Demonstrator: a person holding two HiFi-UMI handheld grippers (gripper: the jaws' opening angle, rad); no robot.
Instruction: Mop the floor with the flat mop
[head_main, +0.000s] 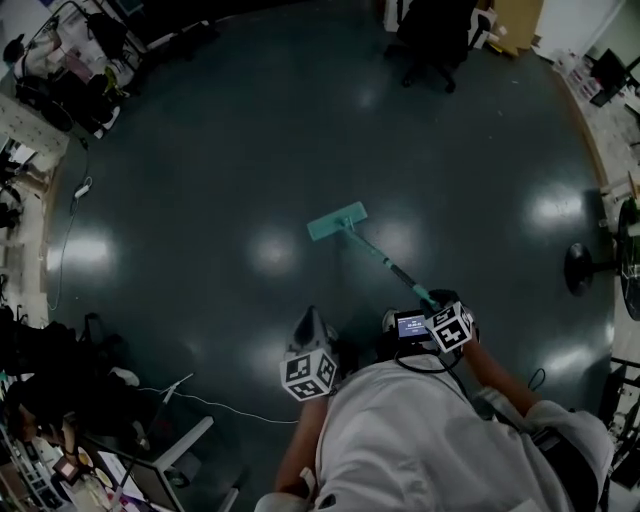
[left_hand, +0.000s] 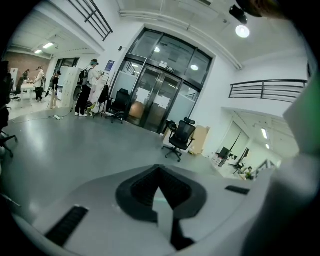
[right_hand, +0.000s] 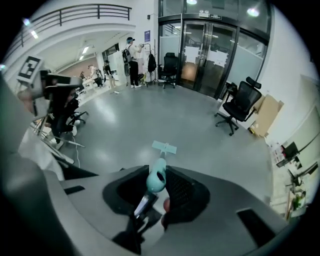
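Closest to me, at 6 o'clock in the head view, are my two grippers. Each one has its own marker cube (head_main: 308, 372), so two cubes total. The left gripper (head_main: 311, 320) has its jaws pressed together with nothing between them, and it's just hanging over the floor (head_main: 220, 150), well apart from the mop. The right gripper (right_hand: 159, 174) is clamped around the top end of the teal handle (right_hand: 157, 181) of the one flat mop (head_main: 372, 250). From there the handle slants away toward 11 o'clock. The mop head (head_main: 337, 221) lies flat on the dark glossy floor, roughly mid-room. Further out in the right gripper view, I count two office chairs (right_hand: 242, 102) near the glass doors (right_hand: 210, 45), one at 1 o'clock and one at 12. One person with a backpack (right_hand: 131, 60) stands at about 11 o'clock.
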